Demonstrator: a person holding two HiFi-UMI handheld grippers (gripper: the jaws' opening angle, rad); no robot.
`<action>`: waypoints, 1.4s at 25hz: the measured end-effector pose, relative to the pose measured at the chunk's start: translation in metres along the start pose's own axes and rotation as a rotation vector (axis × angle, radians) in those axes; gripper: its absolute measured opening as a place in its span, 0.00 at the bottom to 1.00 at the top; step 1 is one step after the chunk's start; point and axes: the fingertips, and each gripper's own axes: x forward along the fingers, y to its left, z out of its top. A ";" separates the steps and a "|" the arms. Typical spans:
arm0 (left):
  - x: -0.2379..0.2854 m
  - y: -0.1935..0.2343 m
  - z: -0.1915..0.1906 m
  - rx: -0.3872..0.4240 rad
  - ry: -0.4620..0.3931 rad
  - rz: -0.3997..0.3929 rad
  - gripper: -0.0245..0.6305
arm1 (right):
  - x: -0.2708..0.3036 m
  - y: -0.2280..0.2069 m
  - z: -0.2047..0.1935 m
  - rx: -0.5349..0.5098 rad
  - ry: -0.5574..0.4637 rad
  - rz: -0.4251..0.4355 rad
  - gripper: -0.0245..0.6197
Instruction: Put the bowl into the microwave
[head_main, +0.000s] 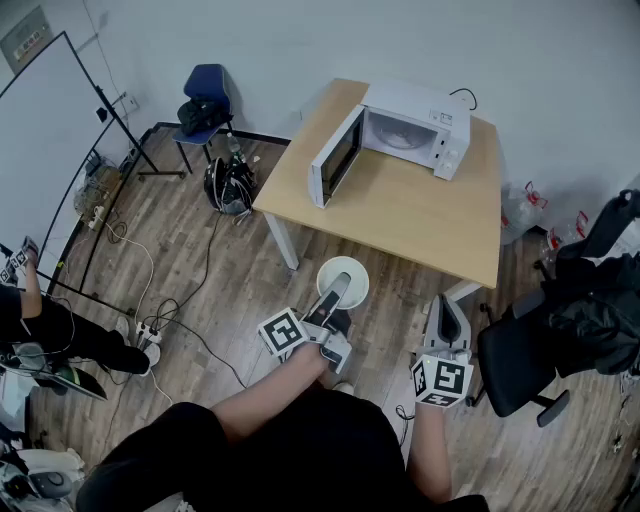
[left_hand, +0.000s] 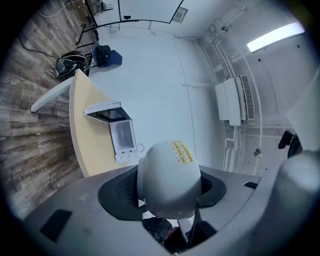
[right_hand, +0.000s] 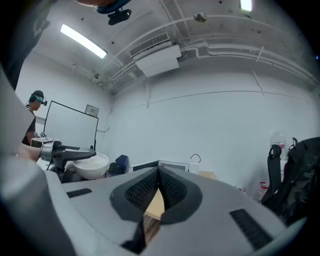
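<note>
Left gripper (head_main: 338, 292) clamps the white bowl (head_main: 352, 274) by its rim, in the air short of the table (head_main: 400, 215) | right gripper (head_main: 447, 322) closed, empty | microwave (head_main: 410, 128) door (head_main: 335, 155) stands open | risk: one-sided rim hold may let the bowl tip or slip; door edge may catch it

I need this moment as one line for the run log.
left tongs: shut on bowl | right tongs: shut, empty | microwave: door open | bowl: not inside
</note>
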 end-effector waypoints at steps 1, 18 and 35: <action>-0.003 -0.002 -0.002 0.006 0.006 -0.001 0.41 | -0.005 0.002 -0.003 0.004 0.009 -0.002 0.13; -0.004 0.001 -0.037 -0.022 0.038 -0.003 0.41 | -0.040 -0.015 -0.007 0.026 0.001 -0.038 0.13; 0.067 0.078 -0.044 -0.081 0.113 0.112 0.41 | 0.025 -0.059 -0.038 0.065 0.097 -0.063 0.13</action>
